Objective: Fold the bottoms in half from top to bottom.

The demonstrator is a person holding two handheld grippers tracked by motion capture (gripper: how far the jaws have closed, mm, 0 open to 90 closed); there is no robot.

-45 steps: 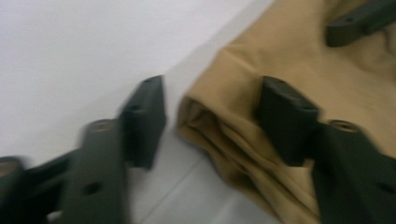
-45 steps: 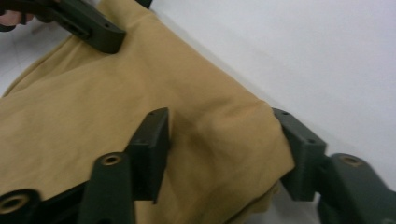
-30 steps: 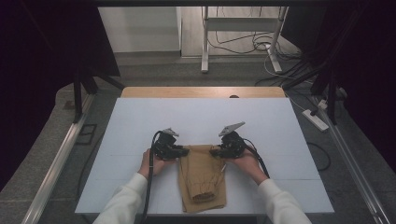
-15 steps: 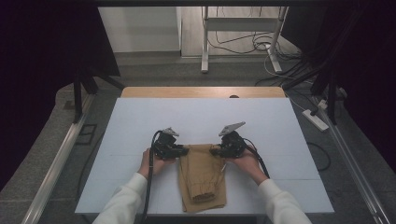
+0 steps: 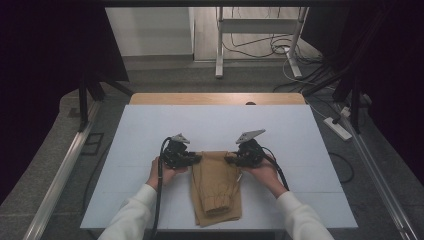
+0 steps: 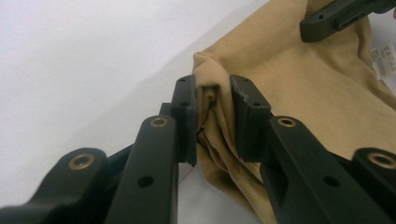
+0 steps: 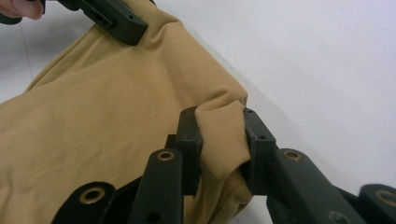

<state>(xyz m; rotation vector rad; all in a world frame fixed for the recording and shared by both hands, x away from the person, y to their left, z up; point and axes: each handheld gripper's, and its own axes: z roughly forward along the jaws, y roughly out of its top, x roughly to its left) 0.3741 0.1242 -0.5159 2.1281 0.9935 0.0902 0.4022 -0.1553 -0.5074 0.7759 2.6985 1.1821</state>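
A tan folded garment lies lengthwise on the white table, near its front edge. My left gripper is at the garment's far left corner and my right gripper at its far right corner. In the left gripper view the left gripper is shut on a bunched fold of the tan cloth. In the right gripper view the right gripper pinches the other corner of the cloth. Each gripper view also shows the other gripper's jaw at the far edge of the garment.
A white care label shows at the garment's edge. Bare table surface extends beyond and to both sides of the garment. Metal rails run along the table's sides, and cables and a power strip lie on the floor behind.
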